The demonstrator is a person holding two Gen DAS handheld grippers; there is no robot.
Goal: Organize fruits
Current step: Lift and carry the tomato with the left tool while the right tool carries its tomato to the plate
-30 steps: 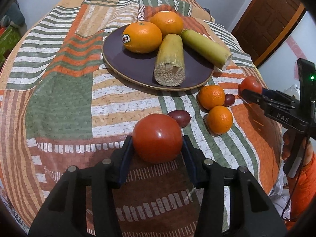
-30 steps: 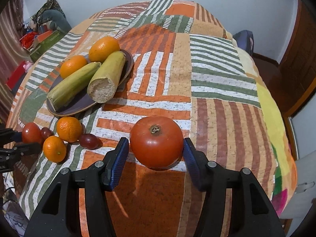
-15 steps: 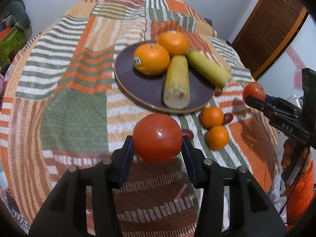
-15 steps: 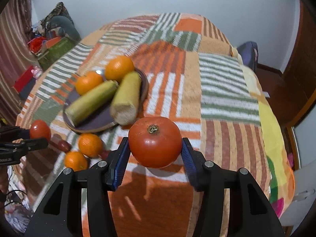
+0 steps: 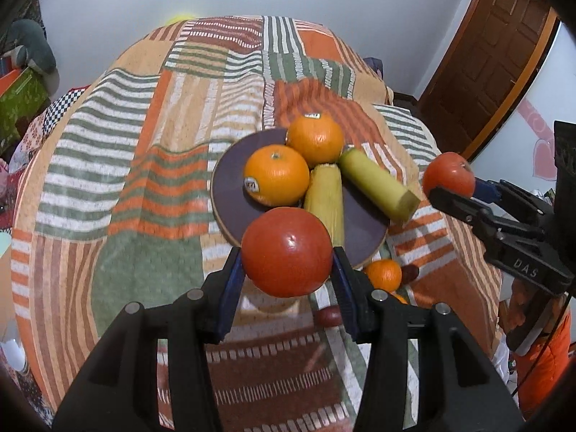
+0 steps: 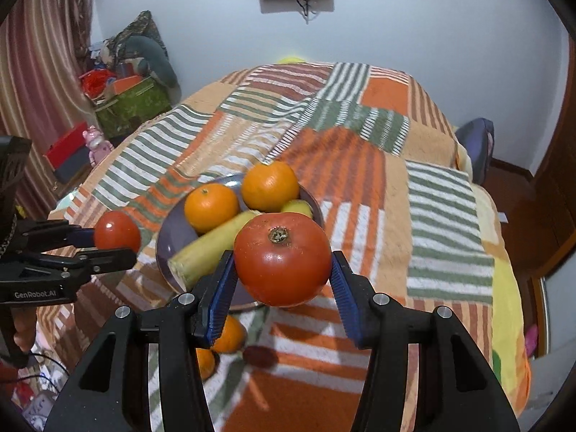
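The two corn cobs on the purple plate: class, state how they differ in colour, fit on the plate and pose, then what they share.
The yellow cob is yellow with rows of kernels showing; the green cob is smooth and pale green. The yellow cob lies within the purple plate; the green cob sticks its cut end out past the rim. They point in different directions, their far ends meeting by the oranges. Both lie flat on the plate, beside two oranges.

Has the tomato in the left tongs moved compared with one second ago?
Yes. The tomato has risen off the cloth and now overlaps the plate rim.
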